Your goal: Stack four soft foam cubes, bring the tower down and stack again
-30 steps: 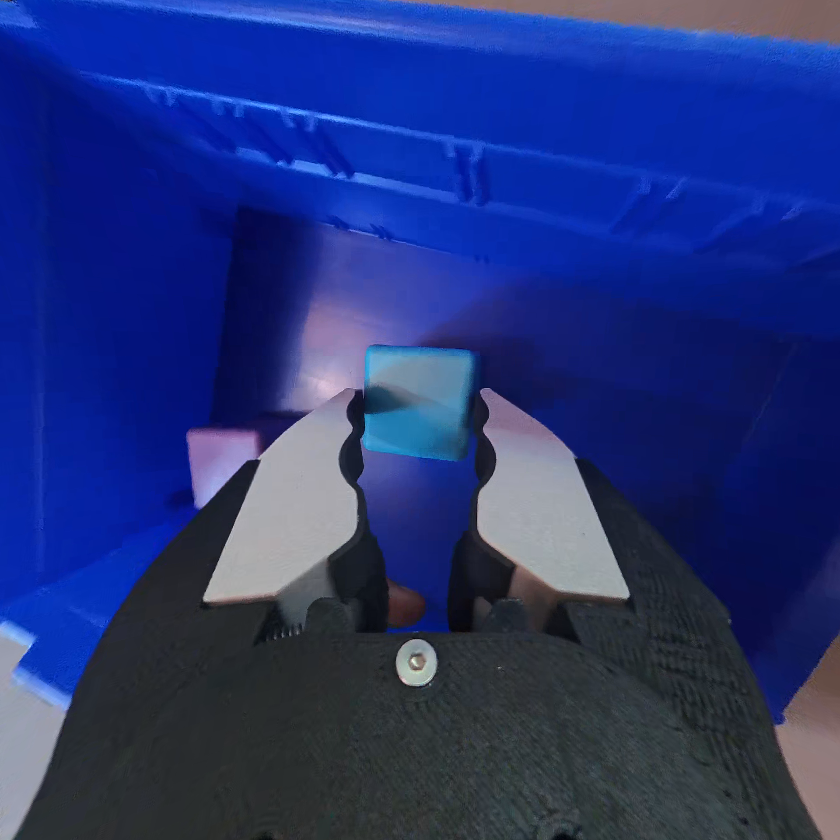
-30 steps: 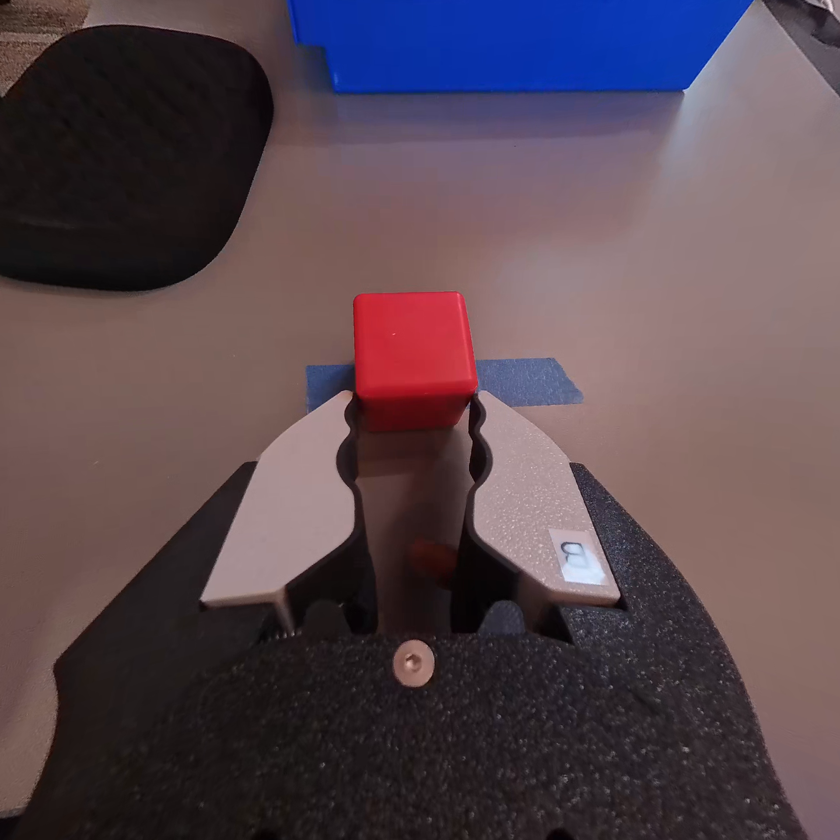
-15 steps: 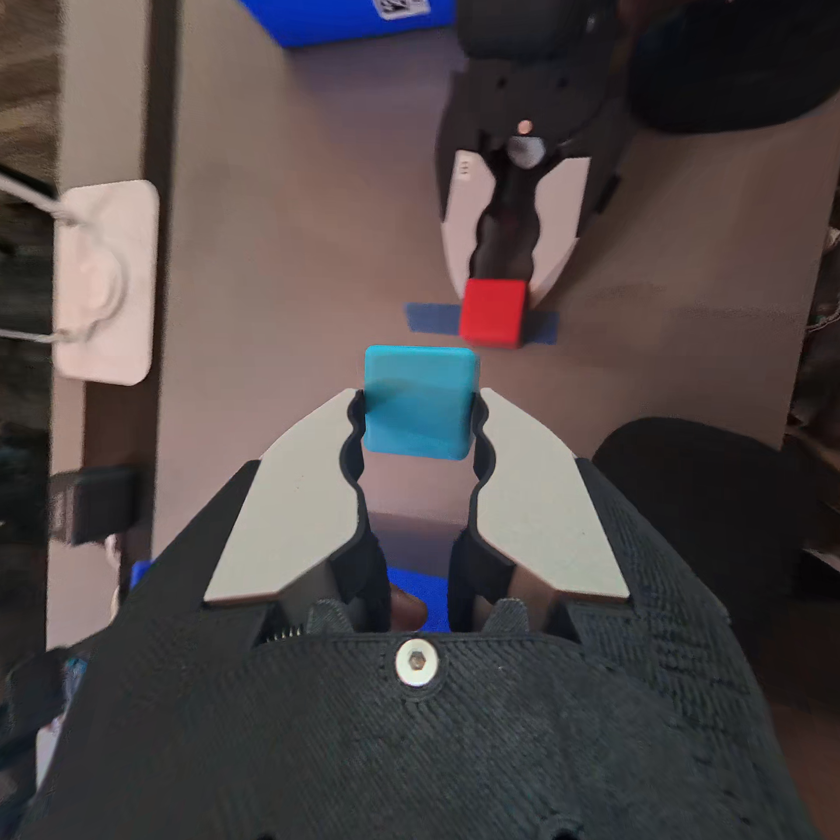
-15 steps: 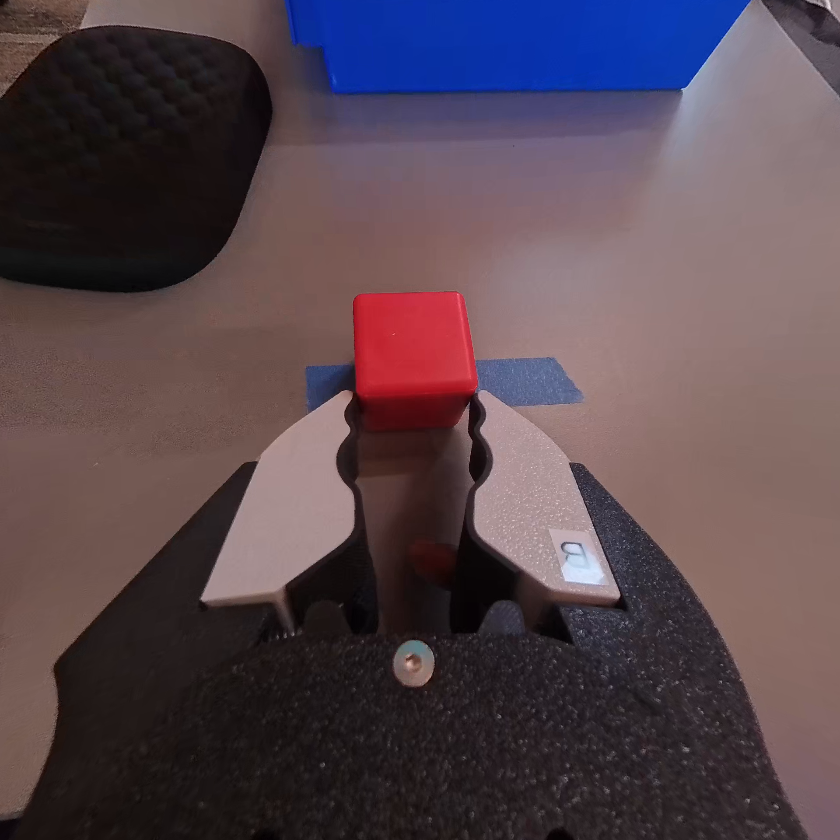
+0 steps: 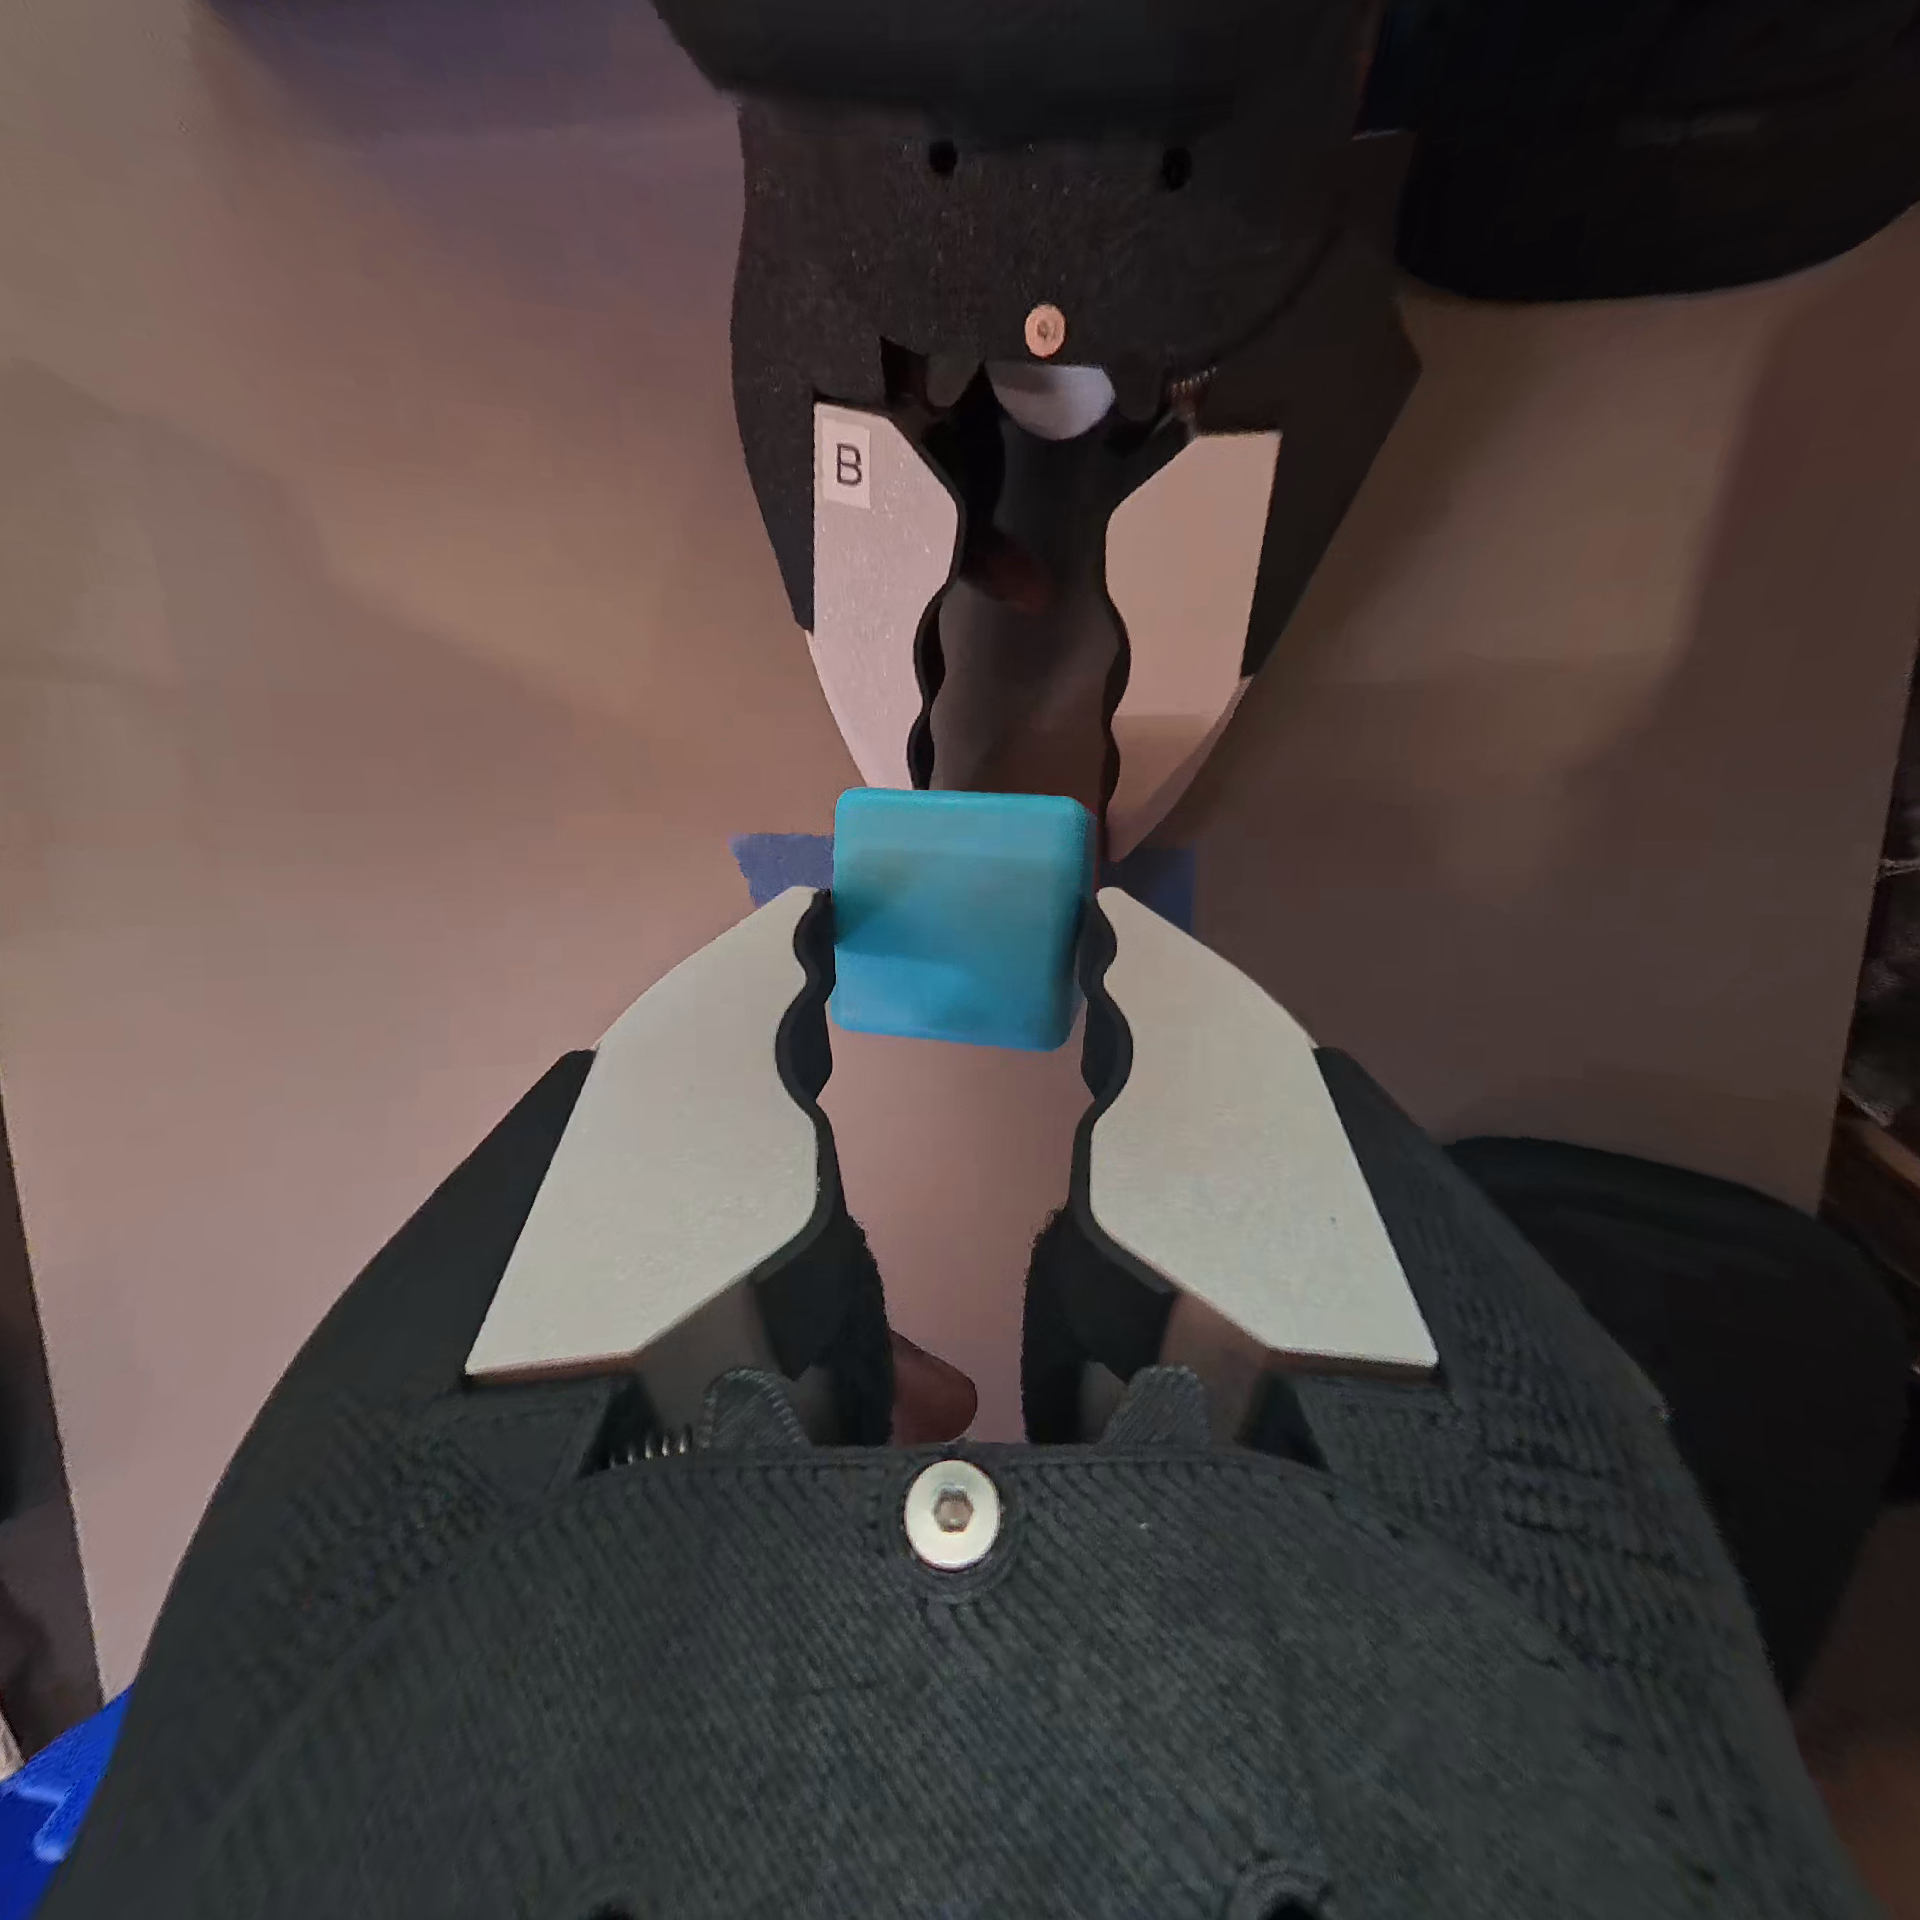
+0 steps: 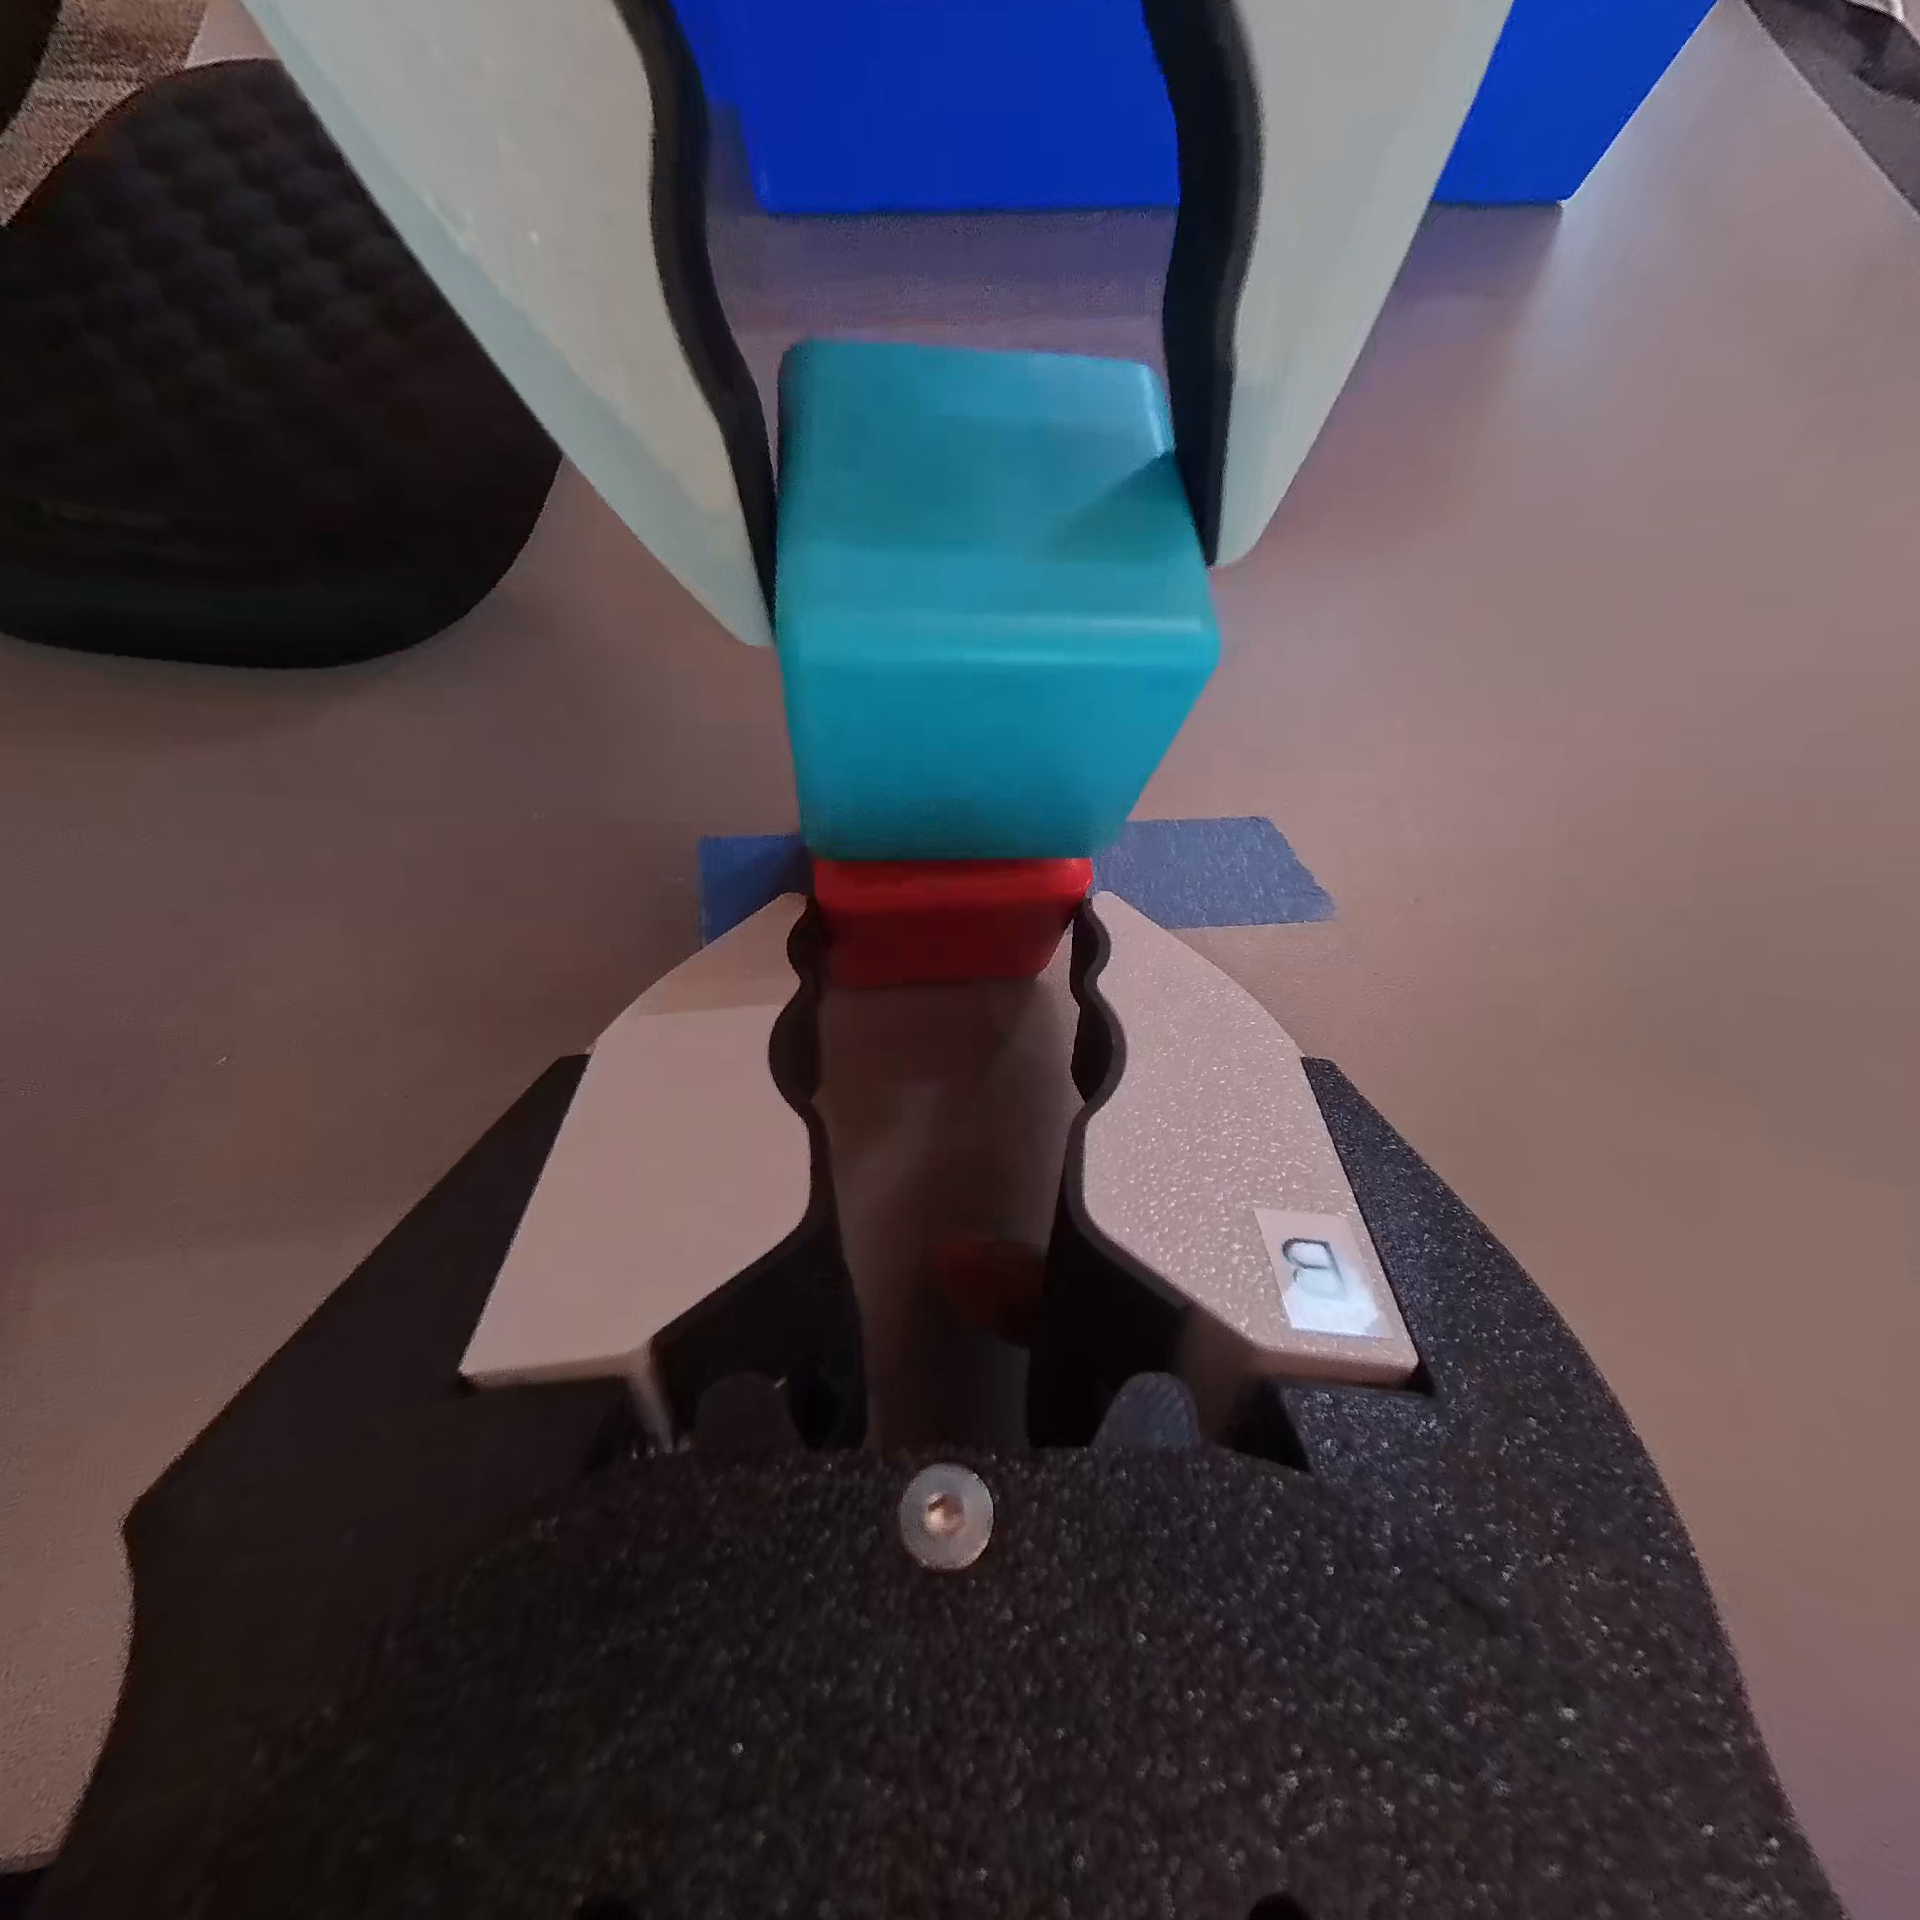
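Note:
My left gripper (image 5: 961,920) is shut on a teal foam cube (image 5: 956,935) and holds it directly over a red foam cube (image 6: 940,925). My right gripper (image 6: 940,920) is shut on the red cube, which sits on a strip of blue tape (image 6: 1216,873) on the table. In the right wrist view the teal cube (image 6: 987,623) hangs between the left gripper's fingers (image 6: 520,312), its bottom at the red cube's top; I cannot tell if they touch. In the left wrist view the teal cube hides the red one, and the right gripper's fingers (image 5: 873,623) point toward me.
A blue bin (image 6: 1538,104) stands at the far end of the brown table (image 6: 1558,675); its corner also shows in the left wrist view (image 5: 52,1787). A black padded mat (image 6: 208,416) lies to the left. Dark pads (image 5: 1662,156) show beside the right gripper. One gripper's finger ends stand about 6 centimetres off the other's.
My left gripper carried the teal cube out of the blue bin and across the table to just above the red cube. The right gripper stayed shut on the red cube.

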`<state>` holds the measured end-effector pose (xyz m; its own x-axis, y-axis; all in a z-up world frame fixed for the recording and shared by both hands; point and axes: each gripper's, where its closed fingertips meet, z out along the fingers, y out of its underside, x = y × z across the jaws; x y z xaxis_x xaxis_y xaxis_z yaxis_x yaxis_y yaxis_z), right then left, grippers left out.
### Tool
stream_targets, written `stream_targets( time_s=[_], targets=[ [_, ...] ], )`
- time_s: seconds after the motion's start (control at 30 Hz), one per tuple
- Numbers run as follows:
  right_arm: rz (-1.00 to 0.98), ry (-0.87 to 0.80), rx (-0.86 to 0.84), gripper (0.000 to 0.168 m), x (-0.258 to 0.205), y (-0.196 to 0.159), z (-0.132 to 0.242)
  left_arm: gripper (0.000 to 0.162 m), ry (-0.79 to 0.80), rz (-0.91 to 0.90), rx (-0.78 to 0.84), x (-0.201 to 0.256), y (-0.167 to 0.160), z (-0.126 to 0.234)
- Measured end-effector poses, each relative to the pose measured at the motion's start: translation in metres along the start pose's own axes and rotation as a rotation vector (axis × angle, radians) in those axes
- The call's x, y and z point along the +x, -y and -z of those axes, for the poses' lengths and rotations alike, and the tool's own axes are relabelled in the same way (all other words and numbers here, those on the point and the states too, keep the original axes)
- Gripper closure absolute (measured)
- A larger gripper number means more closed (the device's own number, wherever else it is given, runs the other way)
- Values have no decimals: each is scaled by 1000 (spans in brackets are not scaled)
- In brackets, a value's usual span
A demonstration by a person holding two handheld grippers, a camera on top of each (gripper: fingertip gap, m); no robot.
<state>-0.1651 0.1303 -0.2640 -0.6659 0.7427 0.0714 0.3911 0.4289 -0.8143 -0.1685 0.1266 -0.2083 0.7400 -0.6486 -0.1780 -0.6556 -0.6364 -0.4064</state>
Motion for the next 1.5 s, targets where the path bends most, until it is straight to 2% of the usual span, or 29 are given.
stream_targets(
  time_s=[0.03, 0.67, 0.73, 0.8, 0.9, 0.97, 1.13, 1.2, 1.27, 1.33, 1.37, 1.43, 1.5],
  targets=[
    [-1, -1, 1, 122, 0, 0, 0, 116, 2, -6, -9, 0, -2, -3],
    [-1, 1, 2, 122, 1, 1, 0, 116, 56, 5, 116, -1, -1, -4],
    [-38, 20, 39, 120, 0, 6, 1, 116, 56, 4, 122, -1, -1, -4],
    [-94, 47, 123, 109, -1, 20, 8, 116, 57, 4, 123, -1, -1, -4],
    [-78, 24, 205, 109, 2, 35, 13, 116, 56, 1, 123, -1, -1, -4],
    [-45, -14, 213, 118, 4, 38, 11, 116, 53, 1, 120, -1, -2, -4],
    [-36, -13, 207, 119, 4, 37, 11, 116, 67, 12, 131, 0, -1, -3],
    [-28, -13, 206, 119, 3, 37, 11, 104, 119, 53, 148, -4, -6, 7],
    [-33, -15, 210, 119, 3, 37, 12, 103, 198, 117, 245, -10, -13, 40],
    [-36, -14, 212, 119, 3, 36, 12, 101, 300, 195, 302, -20, -40, 83],
    [-35, -13, 212, 119, 3, 36, 12, 100, 358, 230, 263, -26, -67, 104],
    [-34, -10, 210, 119, 3, 37, 11, 99, 433, 315, 91, -33, -136, 135],
    [-30, -9, 208, 119, 3, 37, 11, 97, 408, 403, -130, -30, -207, 148]
  ],
)
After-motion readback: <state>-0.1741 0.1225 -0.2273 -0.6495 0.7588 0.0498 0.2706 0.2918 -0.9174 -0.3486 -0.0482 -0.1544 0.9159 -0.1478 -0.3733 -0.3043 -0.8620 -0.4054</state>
